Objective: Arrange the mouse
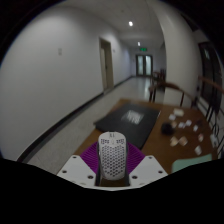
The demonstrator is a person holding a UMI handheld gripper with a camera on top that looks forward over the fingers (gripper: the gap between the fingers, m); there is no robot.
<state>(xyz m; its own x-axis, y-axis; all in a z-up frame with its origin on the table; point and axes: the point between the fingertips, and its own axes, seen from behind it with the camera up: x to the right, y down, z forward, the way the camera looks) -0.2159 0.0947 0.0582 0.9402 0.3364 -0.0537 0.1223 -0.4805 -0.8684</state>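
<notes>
Beyond the fingers runs a long pale corridor [125,55], with a brown wooden table [150,125] carrying a dark rectangular mat [128,122] and small white objects [183,128]. Nearer, the gripper [112,170] pinches a white perforated honeycomb-shell mouse [112,155] between its purple pads [92,157], raised above the table's near end.

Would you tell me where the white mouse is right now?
In the gripper view, the white perforated mouse sits gripped between the gripper fingers, held up short of the black mouse mat on the wooden table ahead.
</notes>
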